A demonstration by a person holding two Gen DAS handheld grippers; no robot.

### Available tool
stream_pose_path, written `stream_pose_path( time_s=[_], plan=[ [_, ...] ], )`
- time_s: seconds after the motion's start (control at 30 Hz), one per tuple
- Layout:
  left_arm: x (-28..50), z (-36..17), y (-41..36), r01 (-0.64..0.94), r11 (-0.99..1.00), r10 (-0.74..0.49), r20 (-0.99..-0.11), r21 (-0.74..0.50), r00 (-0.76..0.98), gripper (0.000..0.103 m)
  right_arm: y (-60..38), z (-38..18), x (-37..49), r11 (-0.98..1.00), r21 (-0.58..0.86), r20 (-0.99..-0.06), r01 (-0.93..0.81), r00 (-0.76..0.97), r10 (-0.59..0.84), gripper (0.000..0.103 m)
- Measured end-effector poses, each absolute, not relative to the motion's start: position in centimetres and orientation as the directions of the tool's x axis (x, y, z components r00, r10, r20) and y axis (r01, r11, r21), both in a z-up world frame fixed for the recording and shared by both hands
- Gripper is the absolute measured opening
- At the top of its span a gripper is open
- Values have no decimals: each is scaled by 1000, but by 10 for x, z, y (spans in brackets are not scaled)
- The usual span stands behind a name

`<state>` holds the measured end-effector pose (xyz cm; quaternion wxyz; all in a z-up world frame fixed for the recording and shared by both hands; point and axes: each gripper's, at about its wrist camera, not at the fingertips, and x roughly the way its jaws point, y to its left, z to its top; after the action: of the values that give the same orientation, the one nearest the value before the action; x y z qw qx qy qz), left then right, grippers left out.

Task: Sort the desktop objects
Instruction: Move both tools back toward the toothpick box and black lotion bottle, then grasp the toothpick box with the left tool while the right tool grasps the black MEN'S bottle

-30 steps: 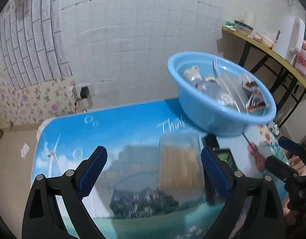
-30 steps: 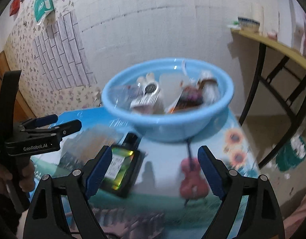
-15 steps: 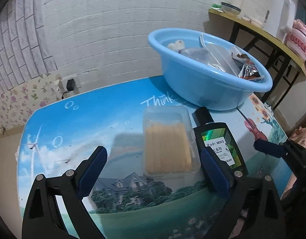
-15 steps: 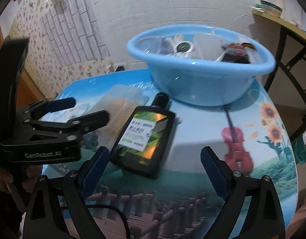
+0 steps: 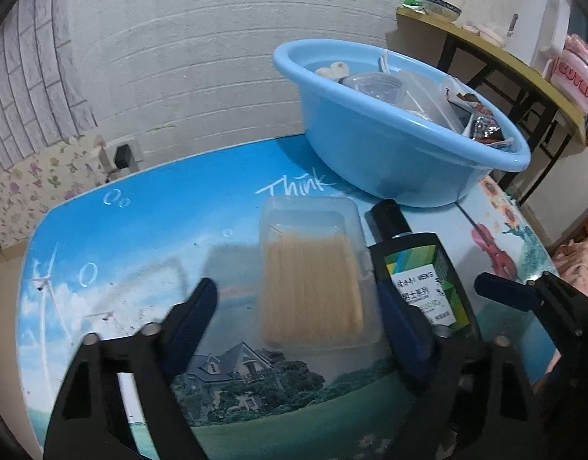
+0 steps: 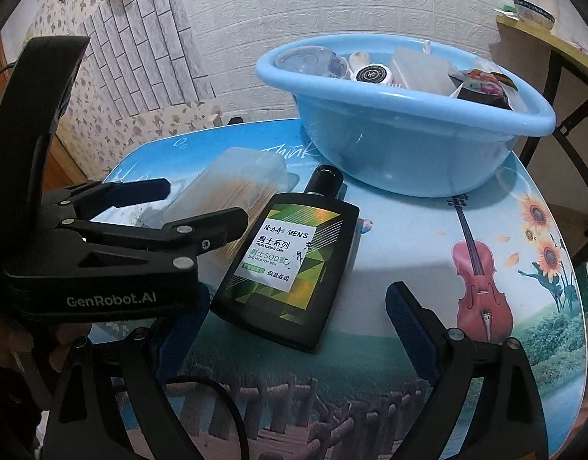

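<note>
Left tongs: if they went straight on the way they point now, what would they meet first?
Most likely the clear box of toothpicks, which lies on the table between the closing jaws of the left tongs, not yet pressed. The black bottle lies just outside the right-hand pad; depth is uncertain.

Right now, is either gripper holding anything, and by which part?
Nothing is held. The left gripper is closing around the clear toothpick box, pads not yet on its long sides. The right gripper is open over the black lotion bottle.
</note>
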<state>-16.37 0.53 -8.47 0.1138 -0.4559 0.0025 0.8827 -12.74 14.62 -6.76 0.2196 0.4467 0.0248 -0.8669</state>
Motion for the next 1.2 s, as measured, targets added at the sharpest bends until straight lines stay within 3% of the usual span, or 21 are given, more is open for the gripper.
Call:
stream_pose_path(
  time_s=[0.03, 0.1, 0.4, 0.53, 0.87, 1.2],
  plan=[
    [-164, -85, 6, -212, -970, 218, -806, -117, -550, 67, 144, -67, -128, -903, 151, -786, 402, -505, -356, 91],
    [-164, -87, 8, -222, -967, 230, -808, -126, -543, 61, 143, -67, -128, -903, 147, -787, 403, -505, -353, 91],
    [-159, -86, 1, -214, -970, 218, -807, -116, -548, 61, 134, -70, -134, -894, 163, -783, 417, -497, -374, 90],
    [-155, -85, -3, -207, -972, 210, -807, -112, -552, 61, 134, -71, -137, -883, 169, -779, 438, -489, -392, 68],
    [-132, -85, -7, -181, -977, 195, -804, -111, -562, 61, 156, -68, -127, -881, 163, -778, 444, -491, -392, 60],
    [-102, -85, -4, -162, -983, 164, -804, -85, -572, 61, 195, -63, -111, -910, 159, -785, 384, -509, -352, 59]
  ],
)
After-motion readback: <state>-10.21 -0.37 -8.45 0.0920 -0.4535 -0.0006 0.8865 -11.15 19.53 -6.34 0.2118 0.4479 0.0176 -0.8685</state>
